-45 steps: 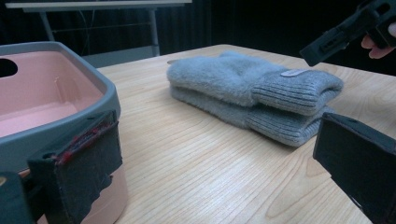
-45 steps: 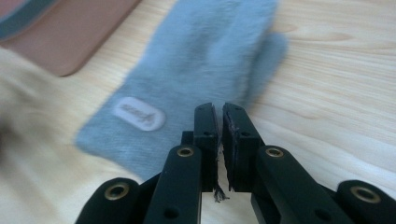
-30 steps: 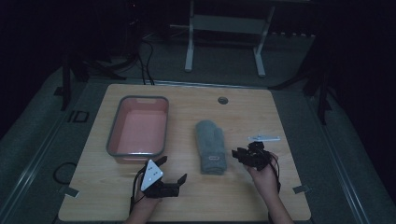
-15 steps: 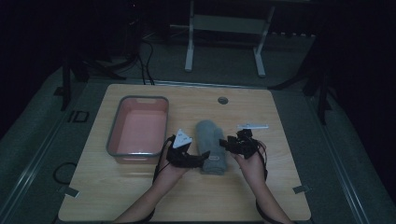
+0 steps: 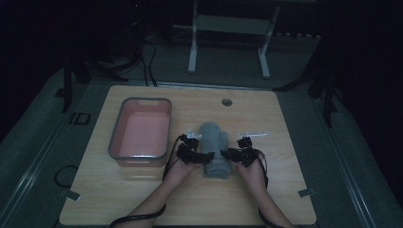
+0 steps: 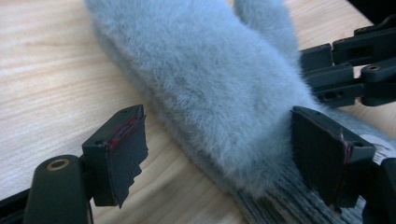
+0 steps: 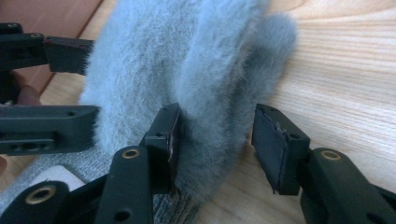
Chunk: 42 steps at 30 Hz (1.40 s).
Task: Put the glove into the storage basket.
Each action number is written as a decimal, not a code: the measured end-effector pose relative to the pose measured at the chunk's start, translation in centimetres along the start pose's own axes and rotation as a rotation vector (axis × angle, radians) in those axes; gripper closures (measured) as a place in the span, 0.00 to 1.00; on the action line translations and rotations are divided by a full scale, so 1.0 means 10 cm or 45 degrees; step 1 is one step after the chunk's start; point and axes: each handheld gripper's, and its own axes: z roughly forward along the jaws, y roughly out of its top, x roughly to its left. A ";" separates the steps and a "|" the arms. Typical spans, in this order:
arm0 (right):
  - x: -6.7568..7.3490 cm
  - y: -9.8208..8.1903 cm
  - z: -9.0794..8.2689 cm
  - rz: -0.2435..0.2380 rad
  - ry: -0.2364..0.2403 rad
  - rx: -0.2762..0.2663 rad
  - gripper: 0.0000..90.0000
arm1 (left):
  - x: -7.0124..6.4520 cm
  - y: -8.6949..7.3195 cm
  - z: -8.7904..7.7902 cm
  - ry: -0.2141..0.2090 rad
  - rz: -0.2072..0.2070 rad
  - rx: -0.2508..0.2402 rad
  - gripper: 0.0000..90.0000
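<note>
Pink tray [image 5: 141,129] with grey rim sits at the left of the worktop [image 5: 285,142], nothing in it that I can make out. Just right of it, mid-worktop, lies the grey furry mitten [image 5: 213,147], thumb lobe on its right side, ribbed knit cuff toward the person. A second ago the left hand-held gripper [image 5: 198,156] was down near the front edge, well short of the mitten; it now sits against the mitten's left flank, near the cuff. Its jaws have just been closing, with the mitten's fur between them. The right hand-held gripper [image 5: 231,154] was already at the right flank and has settled lower and closer; its jaws have just been opening, the mitten's edge between them. Judgement: both hands are now set for a two-sided pick-up of the mitten, grip not yet made, the tray the likely destination. From the high view the grippers look as if they touch the fur; whether they pinch it cannot be told there. The left gripper view settles it: left hand-held gripper [image 6: 224,154] released, near pad clear over bare wood, far pad at the fur's edge by the cuff [image 6: 280,200]. The right gripper view shows the right hand-held gripper [image 7: 217,140] astride the mitten's thick edge, one pad brushing fur, the other standing off: released too, not grasping.
</note>
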 end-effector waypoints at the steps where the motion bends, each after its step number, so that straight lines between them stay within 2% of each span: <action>1: 0.00 0.01 0.01 0.000 0.002 0.010 0.57 | 0.01 0.00 0.01 0.004 -0.003 0.005 0.23; 7: -0.02 0.01 0.06 0.000 0.026 0.034 0.59 | 0.05 -0.02 0.07 -0.057 -0.009 0.025 0.41; 8: -0.03 0.01 0.07 0.000 0.037 0.035 0.61 | 0.04 -0.01 0.08 -0.089 -0.006 0.028 0.41; 9: -0.03 0.01 0.08 0.008 0.053 0.033 0.65 | 0.04 -0.01 0.09 -0.085 -0.006 0.027 0.49; 11: -0.02 0.00 0.08 -0.019 0.055 0.028 0.72 | 0.04 -0.01 0.10 -0.117 -0.028 0.037 0.57; 13: 0.01 -0.01 0.09 -0.080 0.043 0.011 0.76 | 0.06 -0.01 0.11 -0.146 -0.037 0.040 0.61; 16: 0.02 -0.02 0.09 -0.079 0.049 -0.003 0.82 | 0.03 0.00 0.11 -0.152 0.004 0.033 0.73; 18: 0.03 -0.03 0.08 -0.086 0.045 -0.007 0.85 | 0.00 0.00 0.10 -0.127 0.055 0.015 0.80; 20: 0.04 -0.03 0.06 -0.097 0.036 -0.013 0.87 | 0.00 0.01 0.08 -0.152 0.052 -0.005 0.85; 23: 0.03 -0.03 0.02 -0.070 0.063 -0.033 0.89 | 0.04 0.01 0.05 -0.203 0.036 -0.039 0.88; 26: 0.03 -0.03 -0.03 -0.045 0.090 -0.045 0.89 | 0.03 0.04 0.01 -0.224 0.032 -0.052 0.89; 29: 0.04 0.00 -0.09 -0.051 0.095 -0.063 0.90 | 0.00 0.08 -0.04 -0.223 0.060 -0.060 0.89; 37: 0.12 0.11 -0.30 -0.047 0.131 -0.137 0.90 | -0.07 0.24 -0.24 -0.235 0.093 -0.110 0.90; 42: 0.21 0.24 -0.50 -0.044 0.153 -0.204 0.90 | -0.12 0.42 -0.44 -0.248 0.162 -0.138 0.90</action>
